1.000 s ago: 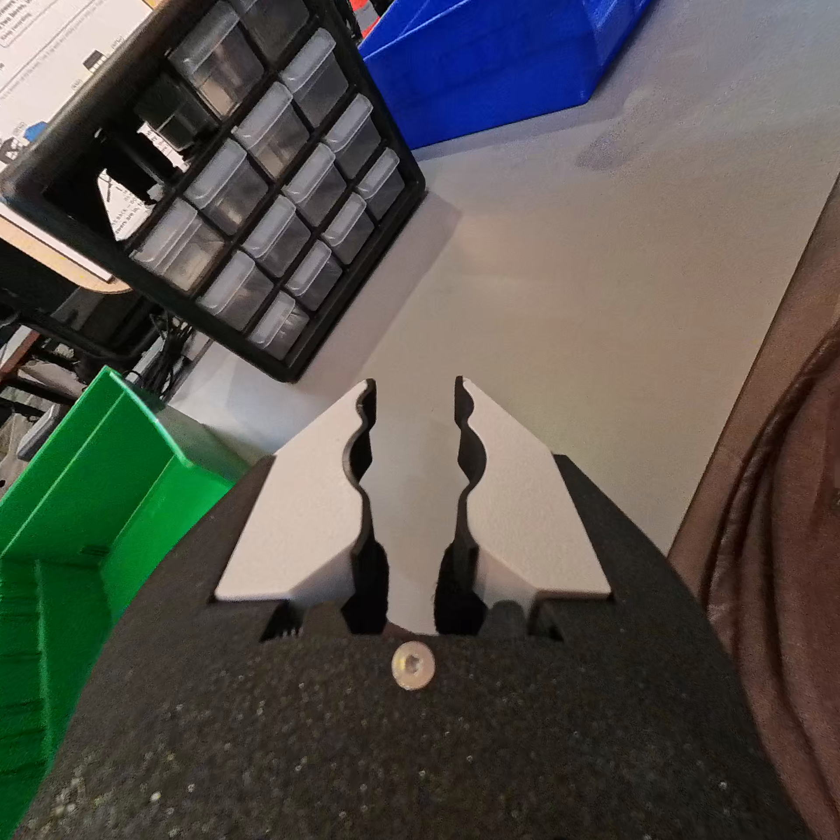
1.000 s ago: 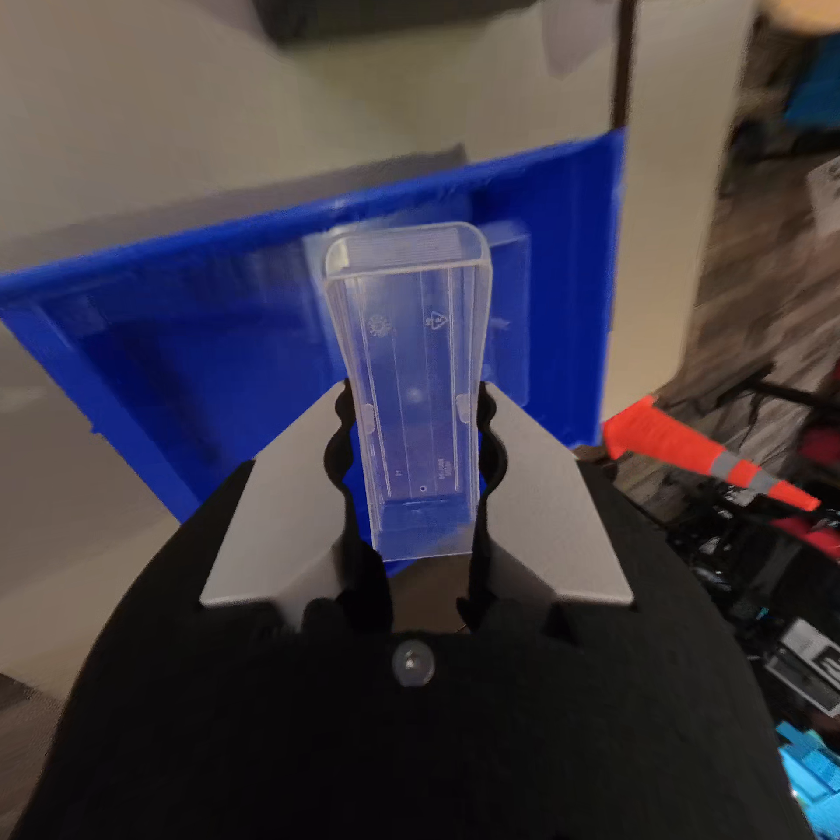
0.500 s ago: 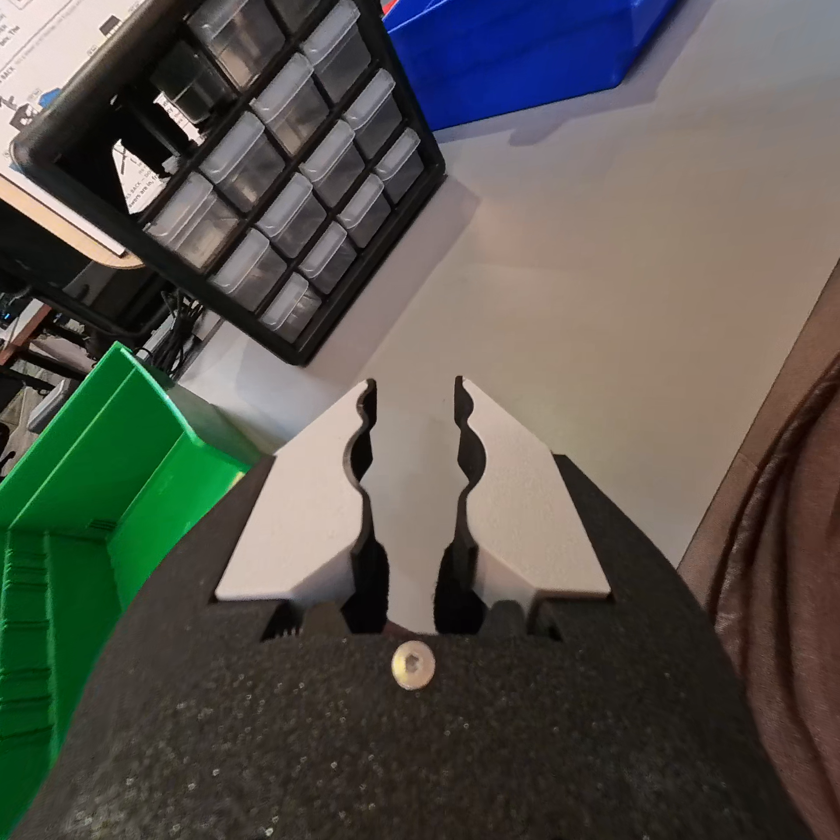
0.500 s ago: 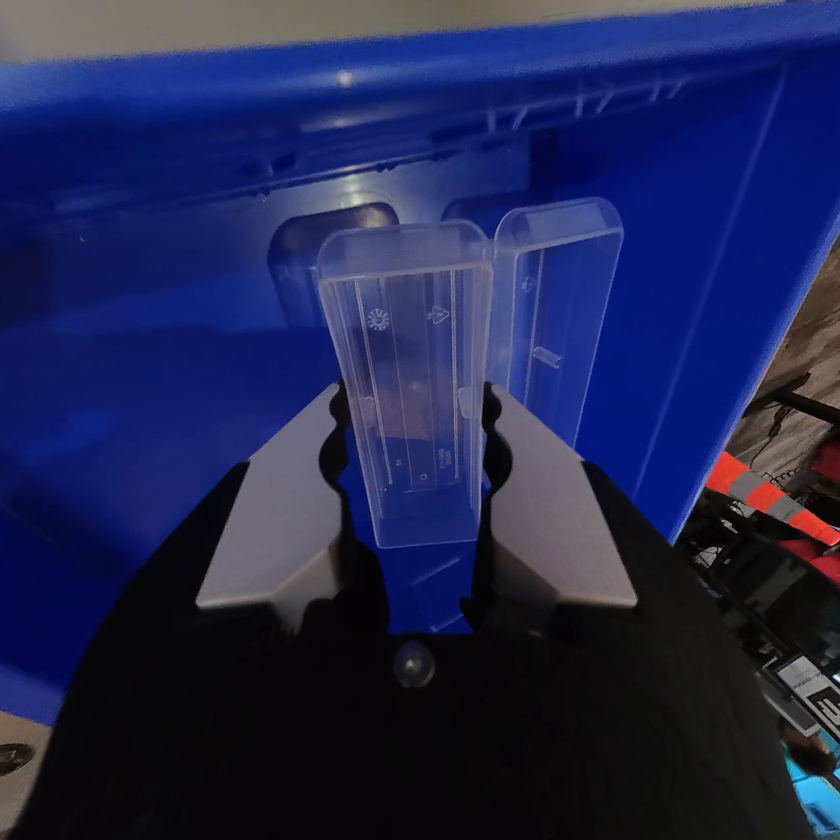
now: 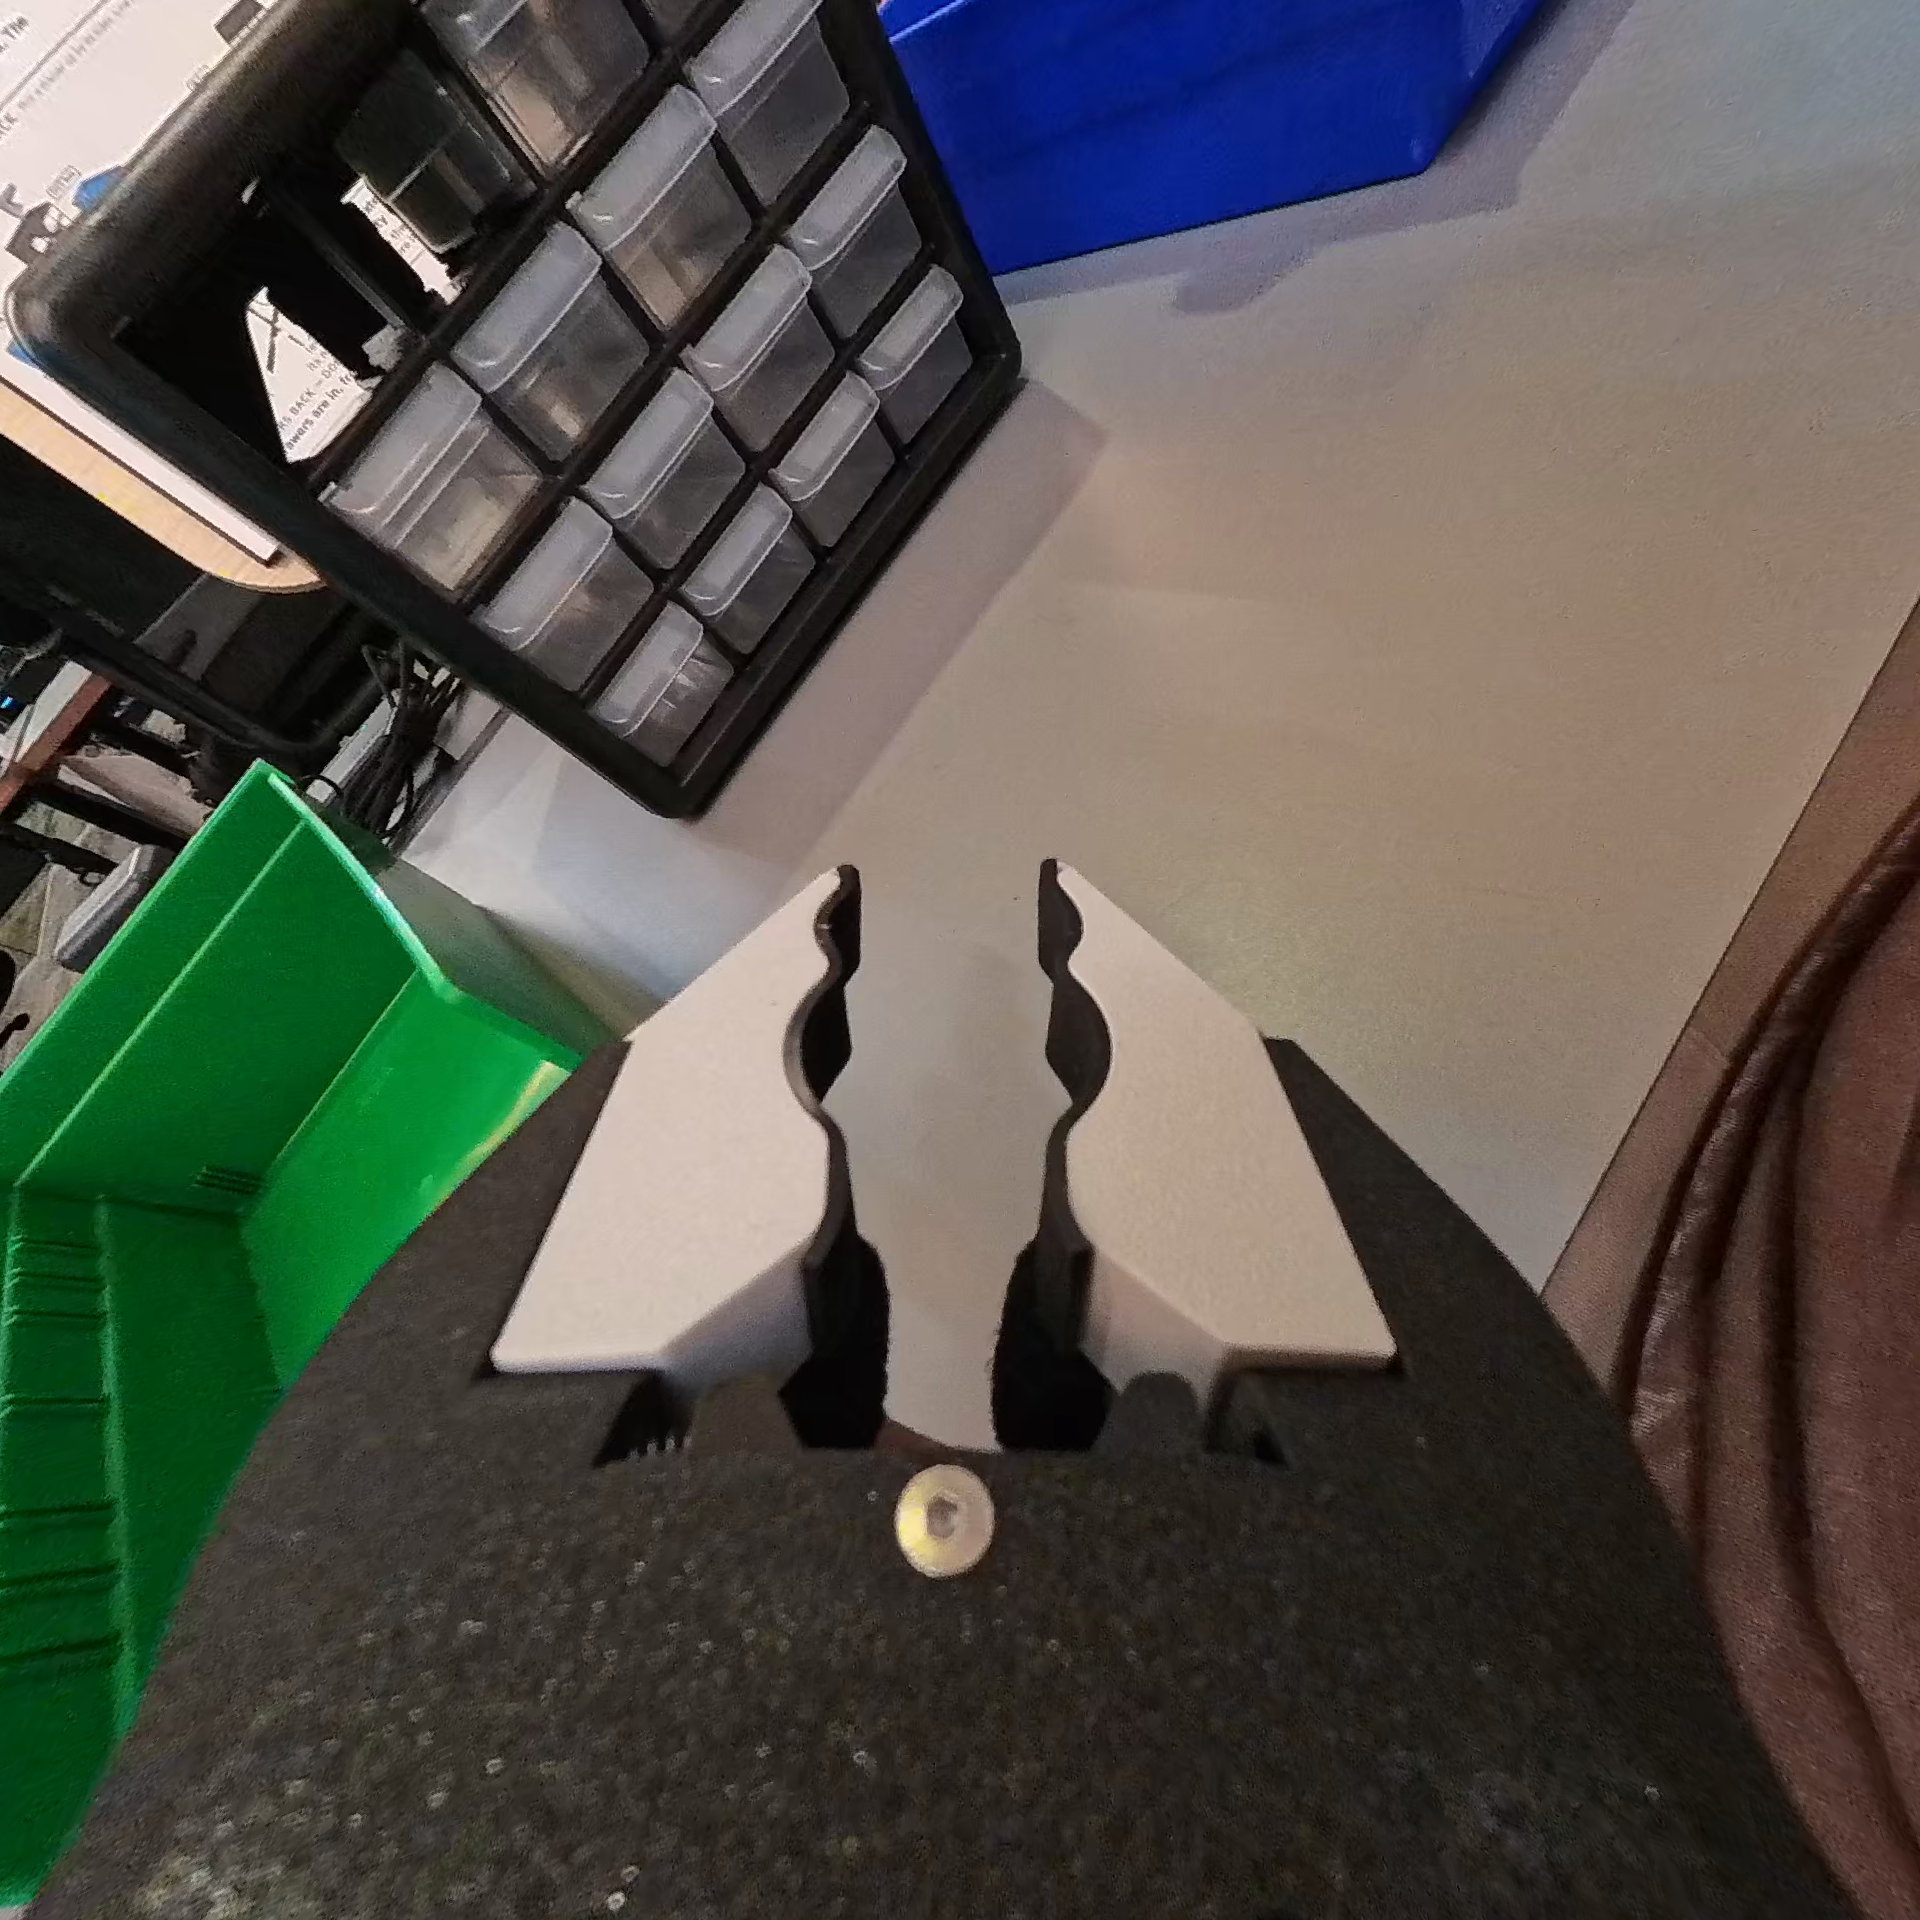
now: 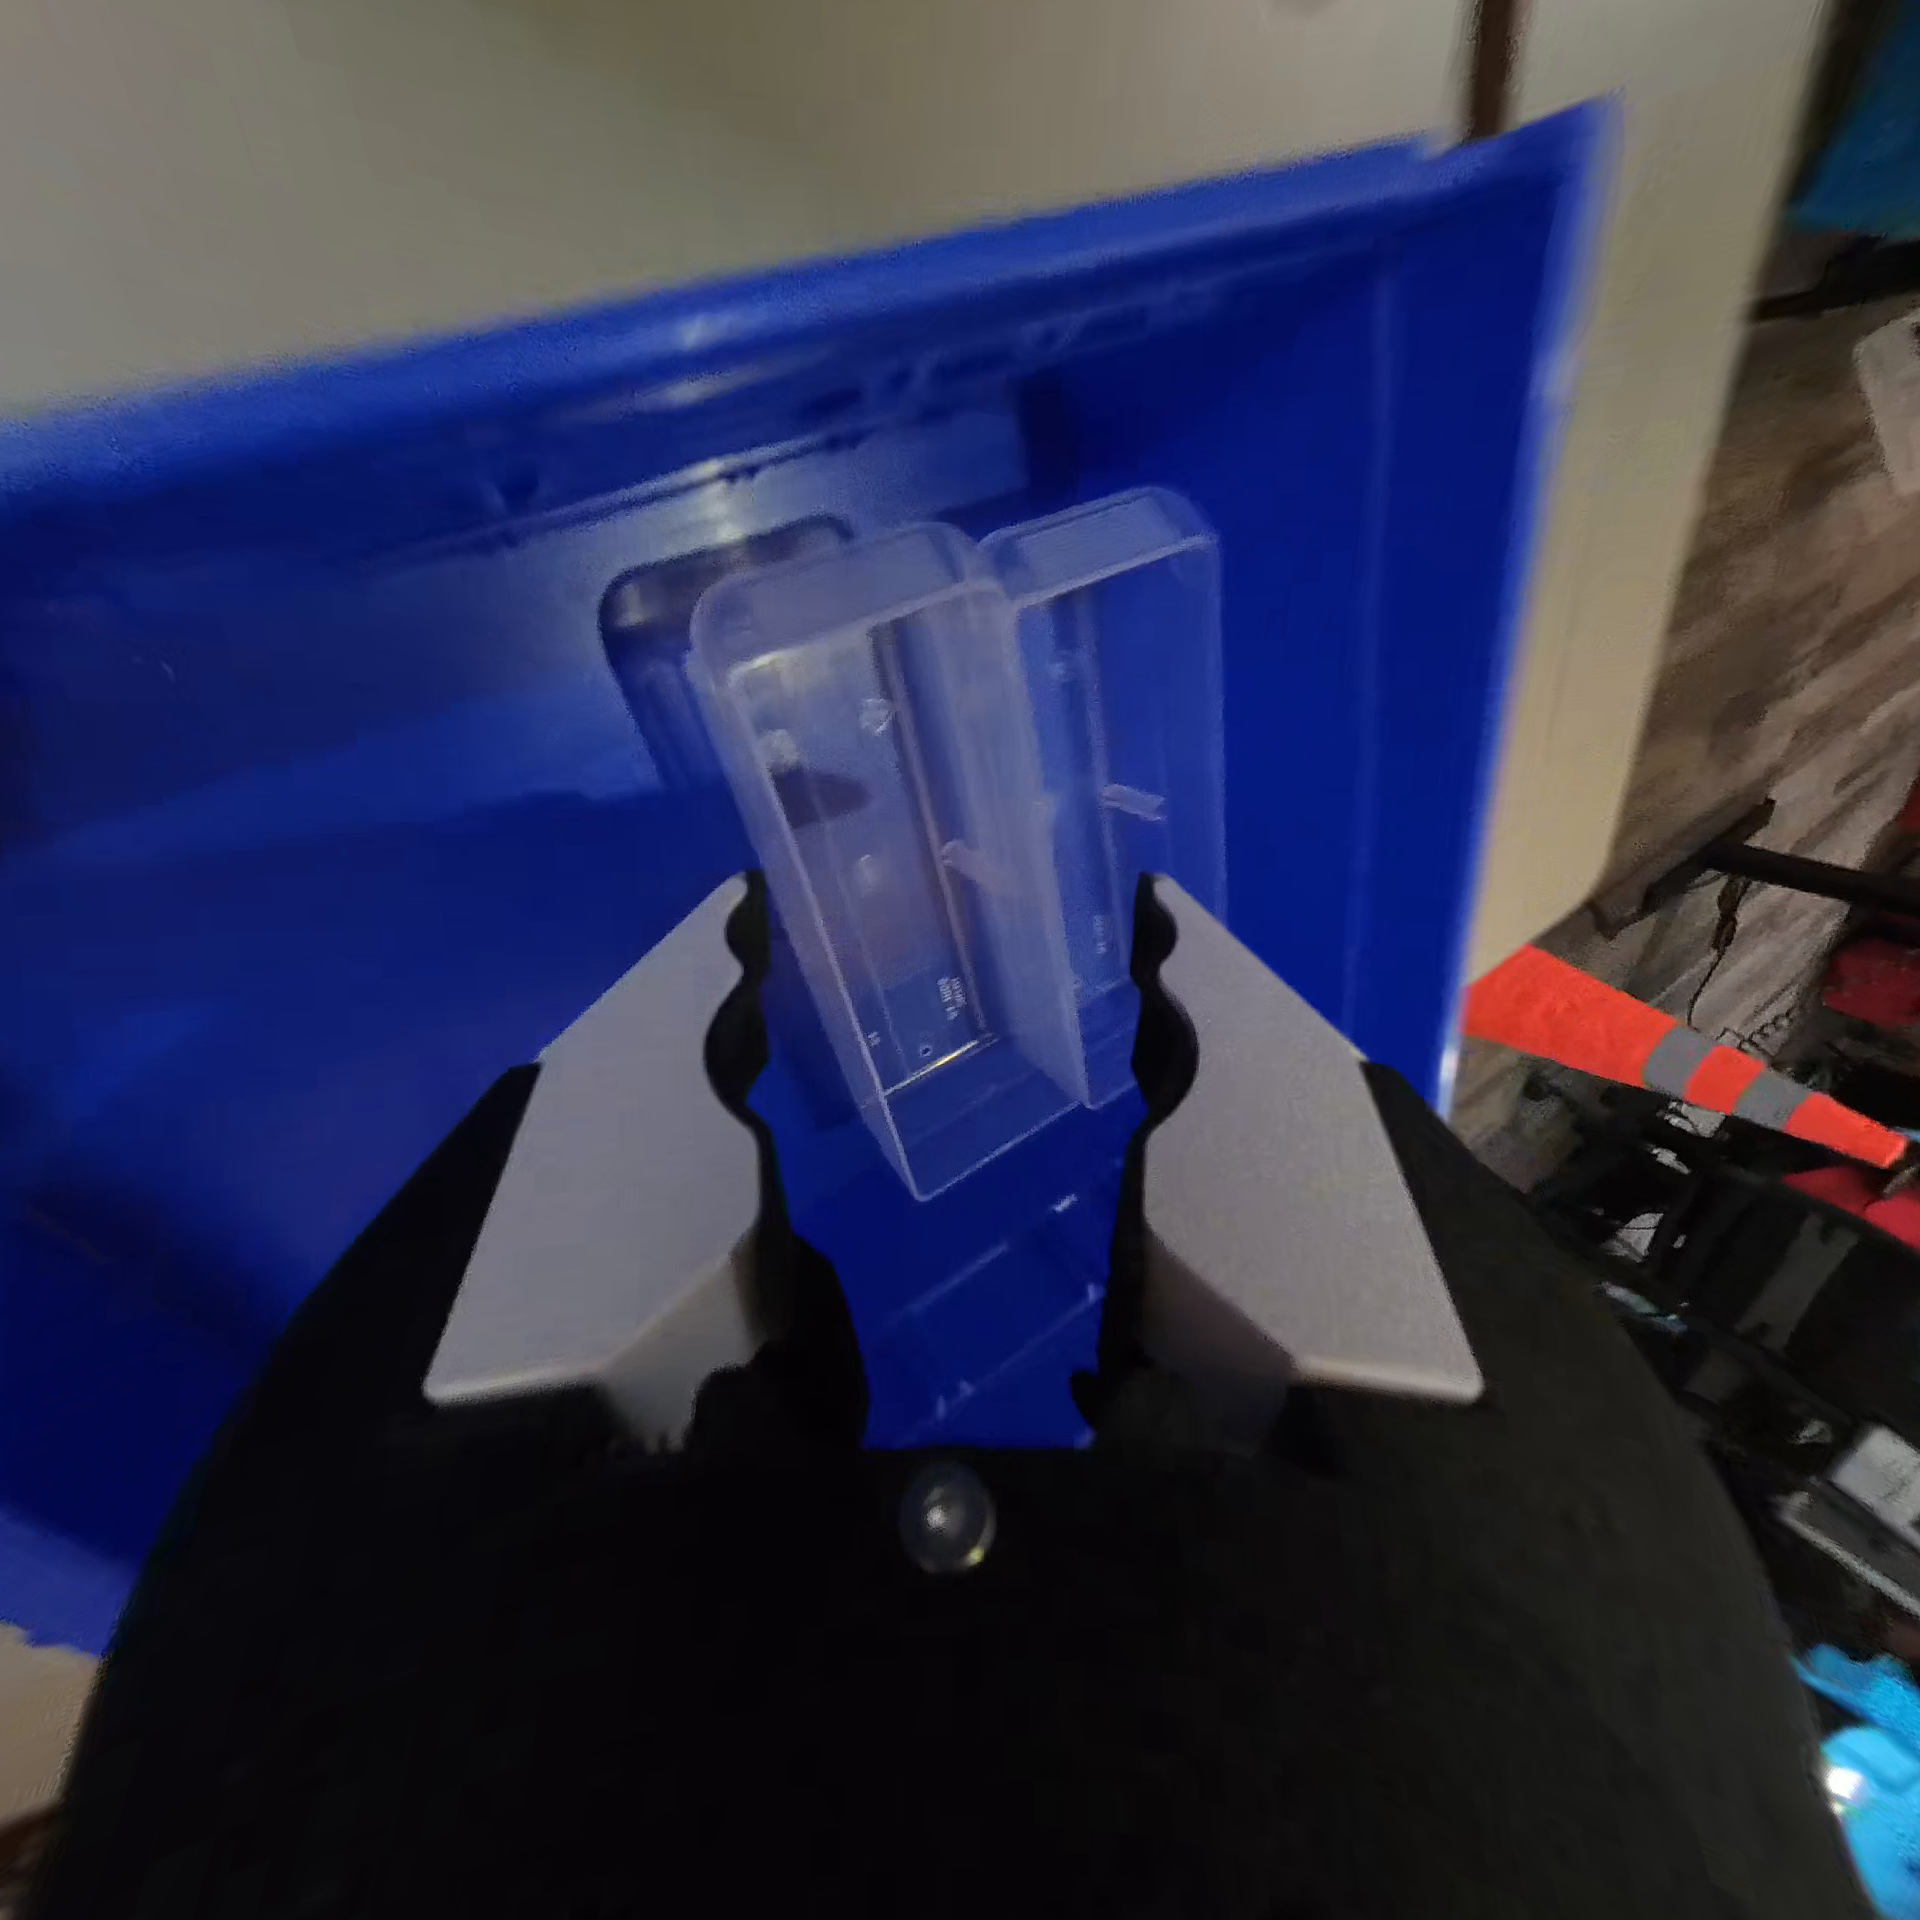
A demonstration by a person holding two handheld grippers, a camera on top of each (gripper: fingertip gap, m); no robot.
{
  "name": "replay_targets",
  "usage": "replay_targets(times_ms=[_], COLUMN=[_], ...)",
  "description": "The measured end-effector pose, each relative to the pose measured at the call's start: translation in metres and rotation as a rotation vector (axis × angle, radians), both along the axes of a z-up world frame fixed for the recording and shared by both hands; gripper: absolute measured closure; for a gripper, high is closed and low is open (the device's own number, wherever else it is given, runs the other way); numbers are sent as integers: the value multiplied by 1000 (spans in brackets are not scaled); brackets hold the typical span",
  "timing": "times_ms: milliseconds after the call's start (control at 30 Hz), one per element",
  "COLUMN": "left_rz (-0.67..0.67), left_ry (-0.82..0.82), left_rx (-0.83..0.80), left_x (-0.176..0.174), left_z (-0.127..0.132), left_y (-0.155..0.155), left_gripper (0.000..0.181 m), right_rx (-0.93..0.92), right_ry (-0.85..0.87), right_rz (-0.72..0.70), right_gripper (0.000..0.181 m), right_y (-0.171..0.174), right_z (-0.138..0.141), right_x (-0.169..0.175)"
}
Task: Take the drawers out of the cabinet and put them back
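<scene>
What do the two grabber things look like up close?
Both look alike. The left gripper and the right gripper each have a speckled black body, two pale grey wedge-shaped fingers with wavy black inner edges, and one silver screw in the middle.

blue bin [image 6: 312, 831]: glossy smooth plastic | drawers [image 6: 914, 831]: clear glossy plastic | cabinet [image 5: 187, 281]: black matt plastic frame | green bin [image 5: 208, 1091]: shiny ribbed plastic | table [image 5: 1351, 623]: smooth matt grey | left gripper [image 5: 948, 883]: matt grey fingers, grainy black body, metal screw
</scene>
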State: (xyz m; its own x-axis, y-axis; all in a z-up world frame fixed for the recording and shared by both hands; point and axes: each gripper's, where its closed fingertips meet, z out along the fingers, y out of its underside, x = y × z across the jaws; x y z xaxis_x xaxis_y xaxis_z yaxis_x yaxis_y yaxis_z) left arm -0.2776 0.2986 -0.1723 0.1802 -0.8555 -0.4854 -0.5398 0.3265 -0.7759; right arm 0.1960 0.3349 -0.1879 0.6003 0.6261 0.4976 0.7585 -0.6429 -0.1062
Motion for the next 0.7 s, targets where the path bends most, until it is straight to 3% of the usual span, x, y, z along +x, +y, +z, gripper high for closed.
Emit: replay_targets(times_ms=[67,167,233,300,400,467,567,633,700], left_rz=[0,8,7,-42,-130,-148,-258,-292,-321], left_ry=[-4,-22,-50,-105,-105,-62,20,111,210], left_rx=[-22,-74,-129,-203,-286,-273,-270,-243,-246], left_x=[0,-1,3,16,43,63,101,131,161], left_z=[0,2,7,23,64,103,161,181,187], left_y=[0,1,3,3,17,41,78,117,154], left_gripper=[149,149,153,158,166,171,181,181,181], right_rx=[149,422,611,819,930,1002,1151,1188,1218], right_ry=[104,430,619,689,652,658,785,972,1028], right_rz=[-64,-128,-86,-27,-63,-115,-237,-282,-324], right_gripper=[112,115,114,119,123,124,128,128,128], right_y=[7,11,9,10,22,30,29,25,22], right_z=[39,108,151,185,192,193,194,180,156], right_x=[-18,-78,-122,-152,-173,-182,-197,-221,-241])
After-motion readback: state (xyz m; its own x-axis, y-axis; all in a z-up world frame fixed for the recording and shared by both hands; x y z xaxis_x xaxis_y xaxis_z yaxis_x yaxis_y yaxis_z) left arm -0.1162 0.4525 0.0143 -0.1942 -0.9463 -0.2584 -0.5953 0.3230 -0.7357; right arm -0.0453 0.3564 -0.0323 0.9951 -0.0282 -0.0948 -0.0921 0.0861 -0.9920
